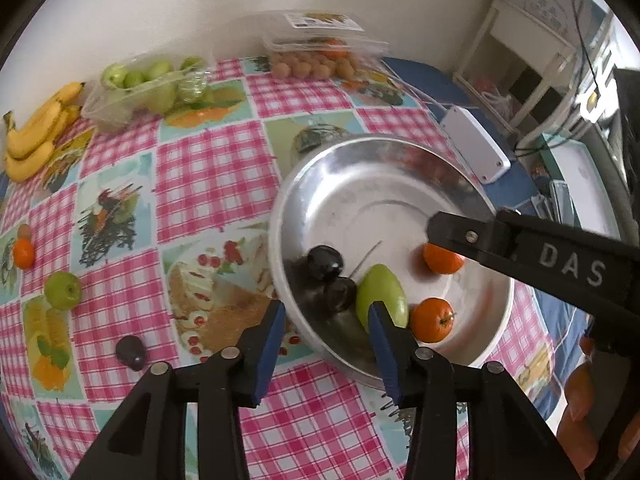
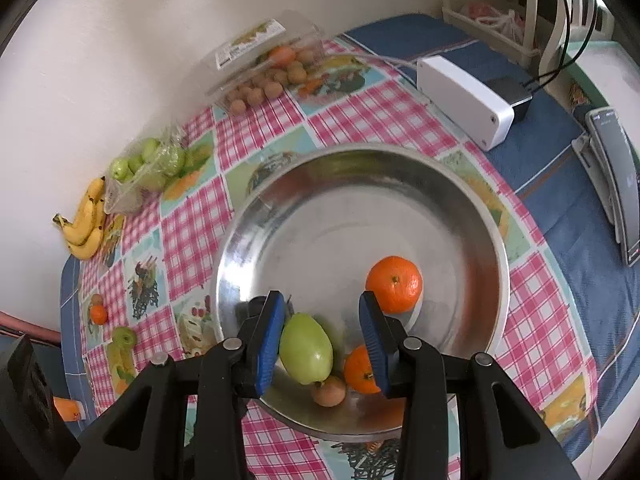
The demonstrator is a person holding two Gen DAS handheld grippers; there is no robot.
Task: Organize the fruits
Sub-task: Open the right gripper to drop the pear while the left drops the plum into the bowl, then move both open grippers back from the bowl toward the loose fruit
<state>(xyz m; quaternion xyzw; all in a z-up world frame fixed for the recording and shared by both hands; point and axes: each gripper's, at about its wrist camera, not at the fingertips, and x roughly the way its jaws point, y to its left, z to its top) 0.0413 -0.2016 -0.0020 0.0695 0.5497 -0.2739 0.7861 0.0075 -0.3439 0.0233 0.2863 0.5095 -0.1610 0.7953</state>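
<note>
Metal bowl (image 2: 496,236) stands on the checked counter (image 1: 208,168). Inside it: green fruit (image 2: 306,354), two mandarins (image 2: 394,284), two dark plums (image 1: 326,263), one small brown fruit (image 2: 329,391). Left hand-held gripper (image 1: 326,344) is parted over the bowl's near rim, gripping nothing. Right hand-held gripper (image 2: 322,344) is parted above the green fruit, pads clear. Bananas (image 1: 34,132) lie far from the bowl.

Both cams ride the claws, tilted steeply down at the bench, pretty close up. Left one sits over the near-left rim of the round shiny metal bowl (image 1: 400,168), right one hangs over its near edge. Both share that bowl (image 2: 360,184) and the pink checked tablecloth (image 1: 208,168).
</note>
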